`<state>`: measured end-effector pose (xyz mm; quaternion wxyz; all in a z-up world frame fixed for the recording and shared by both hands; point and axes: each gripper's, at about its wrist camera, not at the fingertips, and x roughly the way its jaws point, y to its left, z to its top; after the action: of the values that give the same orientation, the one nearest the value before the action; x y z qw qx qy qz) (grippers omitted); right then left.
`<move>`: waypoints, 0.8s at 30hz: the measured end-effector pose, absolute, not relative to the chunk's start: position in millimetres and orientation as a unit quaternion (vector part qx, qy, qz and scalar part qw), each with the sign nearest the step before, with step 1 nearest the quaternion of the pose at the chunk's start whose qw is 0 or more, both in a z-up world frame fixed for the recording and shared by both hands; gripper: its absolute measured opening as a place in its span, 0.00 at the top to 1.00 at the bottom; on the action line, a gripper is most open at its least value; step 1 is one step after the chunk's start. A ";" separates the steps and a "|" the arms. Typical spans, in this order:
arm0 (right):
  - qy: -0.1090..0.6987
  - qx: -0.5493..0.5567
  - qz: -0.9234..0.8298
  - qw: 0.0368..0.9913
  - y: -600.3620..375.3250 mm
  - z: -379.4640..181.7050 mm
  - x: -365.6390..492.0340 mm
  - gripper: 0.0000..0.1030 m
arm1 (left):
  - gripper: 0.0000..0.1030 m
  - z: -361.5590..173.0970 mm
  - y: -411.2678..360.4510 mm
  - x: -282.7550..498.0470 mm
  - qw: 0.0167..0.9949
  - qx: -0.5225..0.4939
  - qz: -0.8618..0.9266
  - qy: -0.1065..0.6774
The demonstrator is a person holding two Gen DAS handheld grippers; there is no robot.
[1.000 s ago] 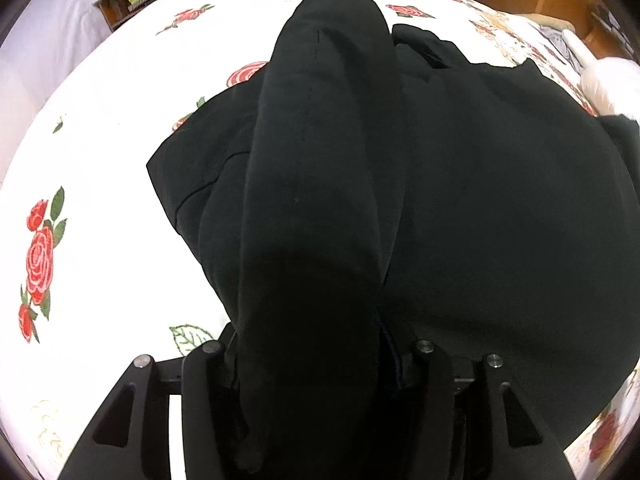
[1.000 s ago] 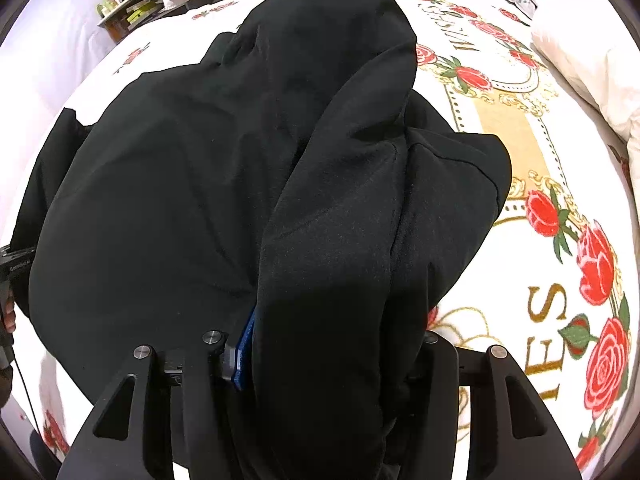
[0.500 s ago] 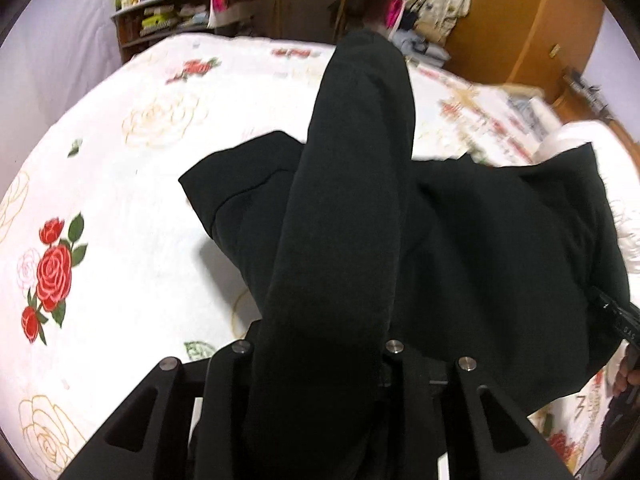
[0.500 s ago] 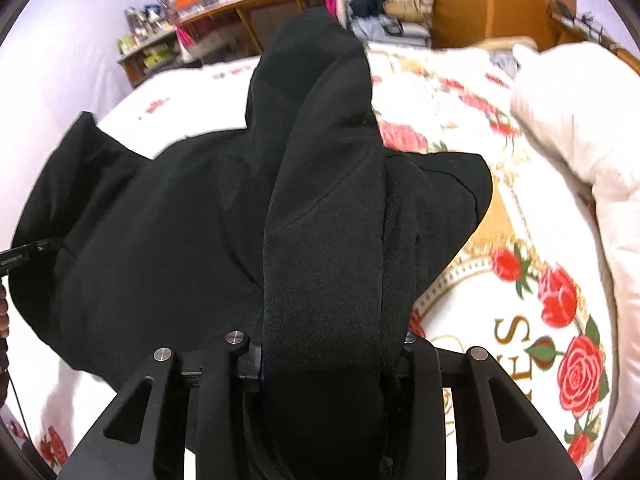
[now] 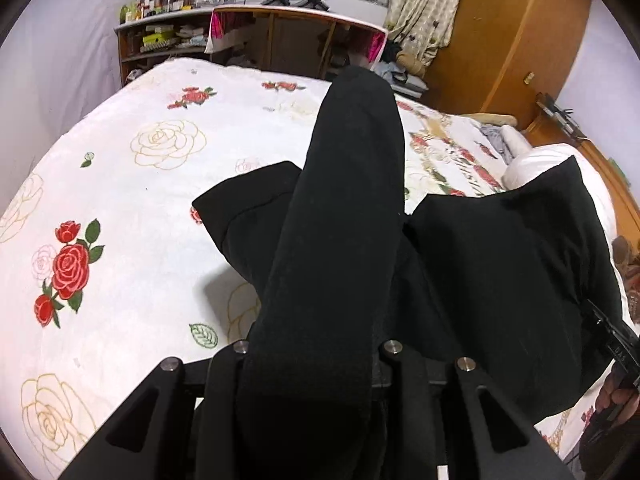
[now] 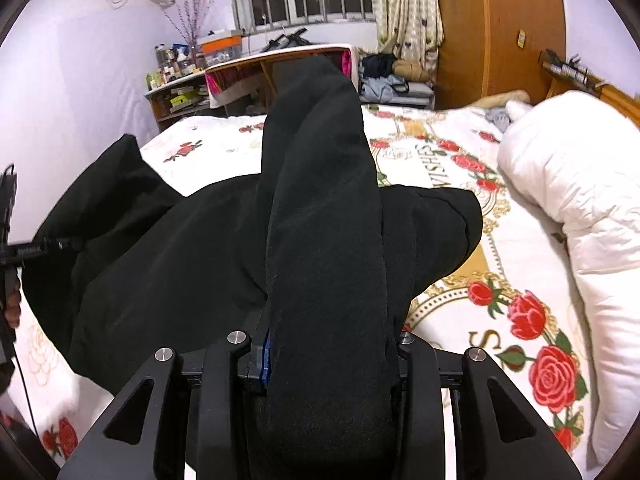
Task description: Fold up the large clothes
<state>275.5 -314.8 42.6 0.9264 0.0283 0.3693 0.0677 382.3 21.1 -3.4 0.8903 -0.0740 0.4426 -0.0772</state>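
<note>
The garment (image 5: 500, 288) was a large black piece of thick, soft cloth, and it hung between the two grippers above the bed (image 5: 132, 216). It looked rather heavy for cloth and fully limp, so it would sag wherever it was not held. It did not look slippery or fragile.

The left gripper (image 5: 312, 360) had its jaws closed on a bunched fold of the garment, and the right gripper (image 6: 324, 344) gripped another fold in the same way. Both had just been closing, with cloth between the jaws. Corners or hems seemed the best places to hold, because a grip in the middle makes thick rolls like these.

In the left wrist view, the left half of the frame showed much free bed. In the right wrist view, a white duvet (image 6: 568, 200) filled the right side, near the garment's edge. The shelves (image 5: 160, 40) at the upper left were well apart.
</note>
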 end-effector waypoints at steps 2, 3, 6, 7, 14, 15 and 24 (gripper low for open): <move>0.362 0.041 0.066 0.929 -314.2 43.1 259.8 0.66 | 0.72 1.3 21.4 367.2 0.892 -0.075 -0.079 0.438; 0.357 0.041 0.062 0.931 -312.7 43.7 248.8 0.66 | 0.72 -1.1 22.1 362.0 0.892 -0.068 -0.082 0.438; 0.348 0.043 0.055 0.935 -305.0 43.3 221.2 0.66 | 0.72 -1.0 21.7 335.7 0.894 -0.060 -0.086 0.436; 0.348 0.046 0.055 0.935 -306.7 45.0 216.2 0.66 | 0.72 -2.8 22.0 324.9 0.896 -0.060 -0.085 0.432; 0.372 0.060 0.042 0.925 -315.7 14.3 167.9 0.66 | 0.72 -36.9 25.9 284.6 0.879 -0.076 -0.080 0.464; 0.376 0.061 0.040 0.924 -314.9 10.4 165.6 0.66 | 0.72 -42.8 25.9 282.1 0.877 -0.075 -0.076 0.469; 0.395 0.060 0.026 0.916 -316.2 -13.7 155.6 0.66 | 0.72 -70.2 32.5 272.9 0.875 -0.067 -0.050 0.477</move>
<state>155.6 -316.2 -13.7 0.9162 0.0595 0.3955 0.0261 272.9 32.5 -70.2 0.8746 -0.0673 0.4774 -0.0505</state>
